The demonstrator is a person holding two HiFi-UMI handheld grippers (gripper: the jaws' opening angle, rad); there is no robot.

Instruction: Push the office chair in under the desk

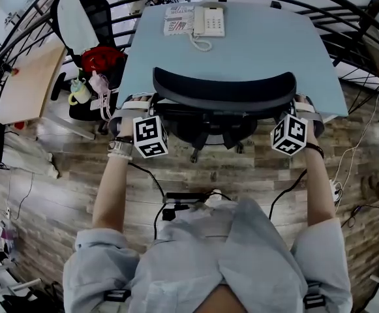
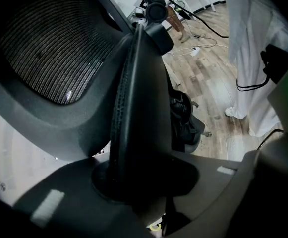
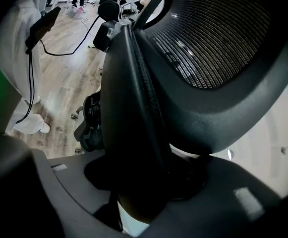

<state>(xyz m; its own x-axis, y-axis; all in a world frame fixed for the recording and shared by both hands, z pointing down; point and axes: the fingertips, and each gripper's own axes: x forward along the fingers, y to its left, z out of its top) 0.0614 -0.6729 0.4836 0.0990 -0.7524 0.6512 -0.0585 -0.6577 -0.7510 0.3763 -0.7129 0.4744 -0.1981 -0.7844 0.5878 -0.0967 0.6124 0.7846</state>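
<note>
wooden tabletop (image 1: 29, 80): far L, at 9 o'clock of desk (image 1: 241, 44), apart from it.
red bag (image 1: 101, 59): just beside desk's 9 o'clock edge.
left gripper (image 1: 136, 104): at 9 o'clock end of office chair (image 1: 225, 90) backrest. Jaws clamped on backrest's side edge (image 2: 134, 108), which fills the gap btwn them. mesh panel (image 2: 54, 48) at 10 o'clock in left gripper view.
phone (image 1: 209, 20): white, coiled cord, at desk's 12 o'clock end.
office chair: black, curved backrest at desk's 6 o'clock edge; top rail overlaps desktop in head view. castor (image 1: 194, 154) on wood floor (image 1: 65, 194), at 6 o'clock of backrest.
desk: pale blue top, at 12 o'clock of chair.
right gripper (image 1: 304, 109): at 3 o'clock end of backrest. Jaws clamped on the opposite side edge, seen filling the gap in right gripper view.
</note>
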